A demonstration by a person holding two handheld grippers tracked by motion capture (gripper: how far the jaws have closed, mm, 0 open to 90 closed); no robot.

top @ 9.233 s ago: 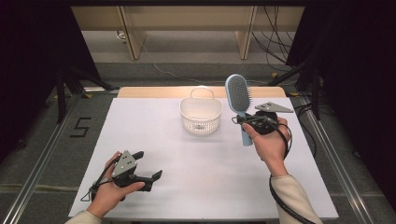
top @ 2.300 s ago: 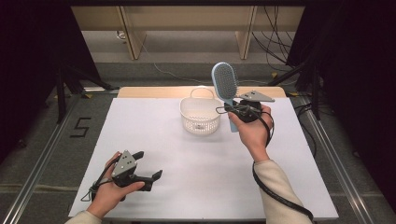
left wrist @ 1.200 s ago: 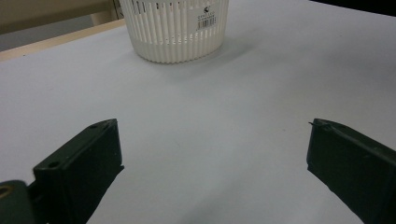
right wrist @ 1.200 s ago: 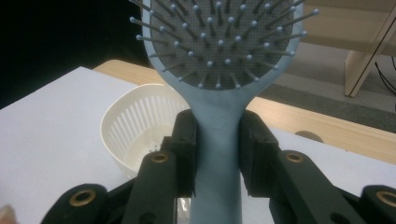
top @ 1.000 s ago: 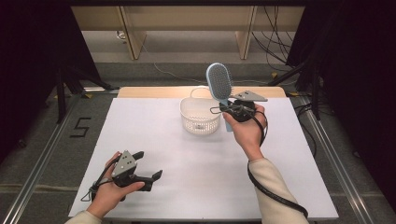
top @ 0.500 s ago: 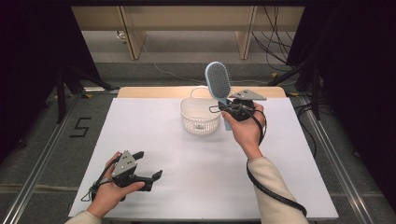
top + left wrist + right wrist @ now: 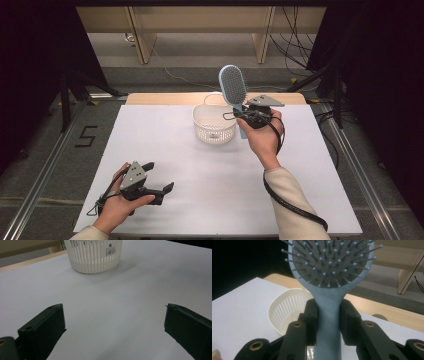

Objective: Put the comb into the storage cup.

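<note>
Hairbrush (image 7: pixel 233 87) stands upright in the air beside the white basket (image 7: pixel 214 131), its neck pinched between the right gripper's (image 7: pixel 243 116) fingers (image 7: pixel 310 322). Held so low on a top-heavy brush, it could swing or slip on the way over the rim, or catch the thin wall and tip the basket. The right gripper view shows that grip closely; the high view shows the left gripper (image 7: pixel 157 177) resting on the surface (image 7: pixel 300 165), fingers wide and empty.

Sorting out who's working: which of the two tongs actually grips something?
The right tongs, clamped on the blue hairbrush handle beside the basket; the left tongs gape empty.
</note>
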